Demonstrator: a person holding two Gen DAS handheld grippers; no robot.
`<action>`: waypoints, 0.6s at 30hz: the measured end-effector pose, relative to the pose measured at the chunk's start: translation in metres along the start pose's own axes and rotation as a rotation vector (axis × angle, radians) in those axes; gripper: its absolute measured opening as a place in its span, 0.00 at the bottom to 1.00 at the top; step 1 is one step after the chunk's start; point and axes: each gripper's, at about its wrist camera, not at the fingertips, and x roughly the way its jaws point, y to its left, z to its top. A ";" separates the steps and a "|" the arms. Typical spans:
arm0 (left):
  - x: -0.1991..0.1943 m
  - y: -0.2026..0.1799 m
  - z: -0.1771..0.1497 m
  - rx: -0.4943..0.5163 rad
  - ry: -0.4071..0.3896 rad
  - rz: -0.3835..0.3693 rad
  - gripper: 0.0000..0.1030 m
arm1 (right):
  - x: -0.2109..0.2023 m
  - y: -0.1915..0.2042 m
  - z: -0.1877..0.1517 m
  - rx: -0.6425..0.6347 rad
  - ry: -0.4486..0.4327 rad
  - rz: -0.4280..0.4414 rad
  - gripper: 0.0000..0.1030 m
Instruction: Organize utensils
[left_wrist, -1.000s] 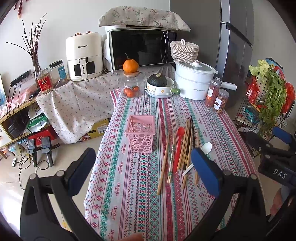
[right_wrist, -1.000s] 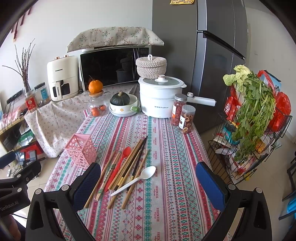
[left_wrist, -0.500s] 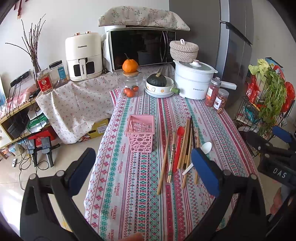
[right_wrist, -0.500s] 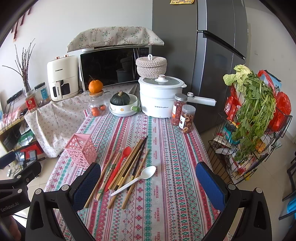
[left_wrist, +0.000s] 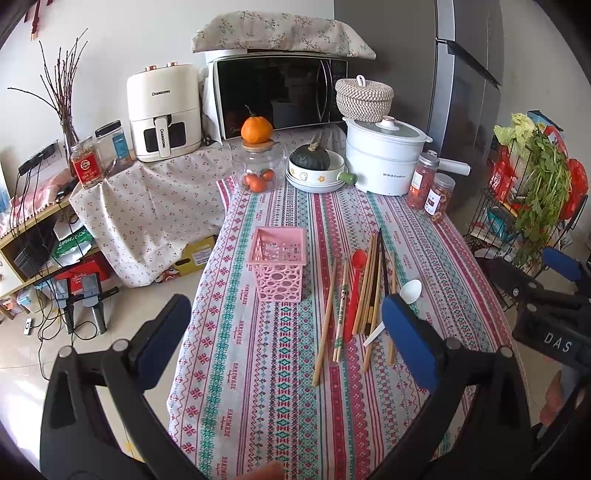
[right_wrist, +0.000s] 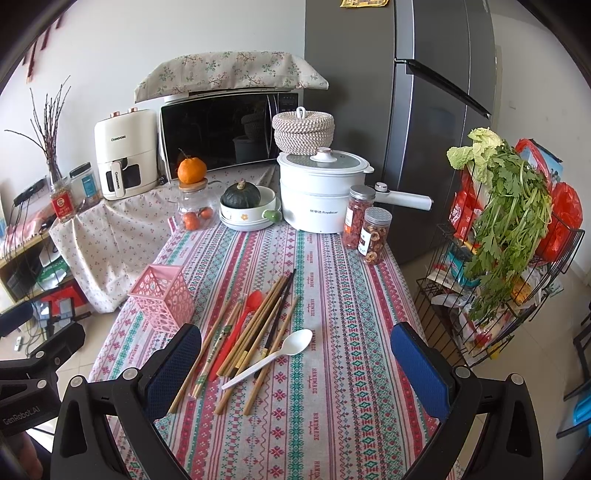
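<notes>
A pink perforated holder stands upright and empty on the patterned tablecloth. To its right lie several wooden chopsticks, a red spoon and a white spoon, loosely heaped. My left gripper is open and empty, held above the near table, short of the holder. My right gripper is open and empty, above the near ends of the utensils; its body shows at the right of the left wrist view.
At the table's far end stand a glass jar with an orange, a bowl with a squash, a white pot and two snack jars. A wire rack with greens stands right; the floor drops off left.
</notes>
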 end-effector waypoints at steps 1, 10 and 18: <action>0.000 0.000 -0.001 -0.001 0.000 0.001 1.00 | 0.000 0.000 0.000 0.001 -0.001 0.000 1.00; 0.008 0.003 0.006 0.001 0.048 -0.085 1.00 | 0.001 0.000 0.000 0.000 0.001 0.003 1.00; 0.055 0.009 0.028 -0.025 0.178 -0.266 0.91 | 0.033 -0.013 0.012 0.030 0.109 0.086 1.00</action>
